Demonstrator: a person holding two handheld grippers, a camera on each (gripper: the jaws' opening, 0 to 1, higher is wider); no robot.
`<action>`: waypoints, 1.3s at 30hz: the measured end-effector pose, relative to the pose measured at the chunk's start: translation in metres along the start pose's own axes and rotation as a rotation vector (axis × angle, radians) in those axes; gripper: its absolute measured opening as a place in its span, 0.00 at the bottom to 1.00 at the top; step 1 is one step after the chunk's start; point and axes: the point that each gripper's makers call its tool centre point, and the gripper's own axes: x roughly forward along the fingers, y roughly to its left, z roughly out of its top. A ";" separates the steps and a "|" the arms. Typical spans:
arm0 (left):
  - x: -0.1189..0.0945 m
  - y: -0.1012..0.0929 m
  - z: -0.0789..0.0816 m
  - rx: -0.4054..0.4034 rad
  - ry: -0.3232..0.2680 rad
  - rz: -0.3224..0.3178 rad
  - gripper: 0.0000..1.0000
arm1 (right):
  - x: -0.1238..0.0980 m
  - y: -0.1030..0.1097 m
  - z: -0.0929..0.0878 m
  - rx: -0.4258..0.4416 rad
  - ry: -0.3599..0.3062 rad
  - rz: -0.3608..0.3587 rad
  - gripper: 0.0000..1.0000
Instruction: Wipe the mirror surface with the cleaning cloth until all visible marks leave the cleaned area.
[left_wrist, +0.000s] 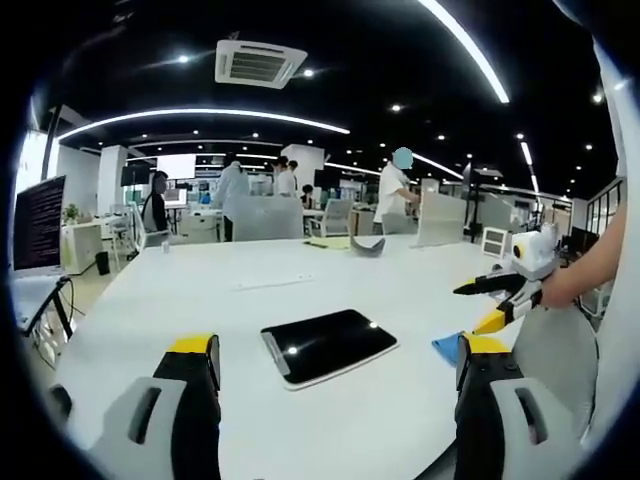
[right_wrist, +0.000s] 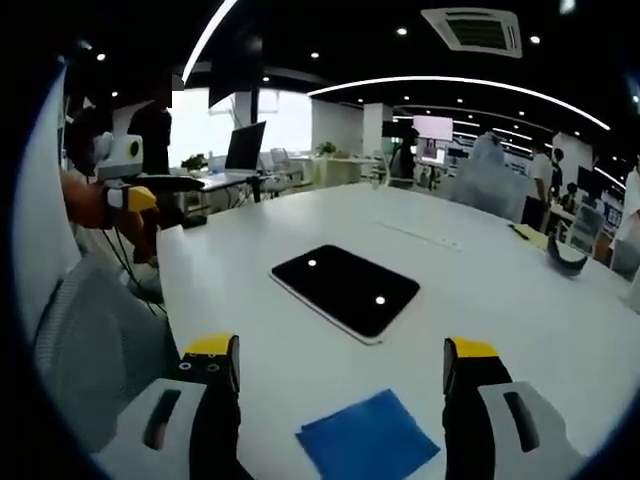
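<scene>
A dark rectangular mirror (left_wrist: 328, 345) lies flat on the white table (left_wrist: 200, 300), just ahead of my left gripper (left_wrist: 337, 347), whose yellow-tipped jaws stand open and hold nothing. A blue cleaning cloth (left_wrist: 446, 347) lies to the mirror's right. My right gripper (left_wrist: 472, 306), held in a hand, hovers open above the table's right edge. In the right gripper view the mirror (right_wrist: 345, 288) reflects two ceiling lights. The cloth (right_wrist: 368, 438) lies flat between the open jaws of my right gripper (right_wrist: 340, 352), untouched. My left gripper (right_wrist: 165, 190) shows at the far left.
A dark curved object (left_wrist: 367, 245) and yellow papers (left_wrist: 330, 243) sit at the table's far end, with a thin white strip (left_wrist: 272, 282) mid-table. A monitor (left_wrist: 40, 225) stands at the left. A grey mesh chair (right_wrist: 90, 340) is by the near edge. People stand among desks behind.
</scene>
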 end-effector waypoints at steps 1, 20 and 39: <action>0.000 0.000 0.000 0.002 0.000 -0.001 0.99 | 0.000 0.000 -0.003 -0.001 0.010 0.003 0.81; 0.002 0.001 -0.002 0.000 0.007 -0.005 0.99 | 0.004 -0.015 -0.062 -0.030 0.225 0.024 0.60; 0.003 -0.001 -0.005 -0.007 0.017 -0.007 0.97 | 0.007 -0.018 -0.092 0.006 0.318 0.026 0.48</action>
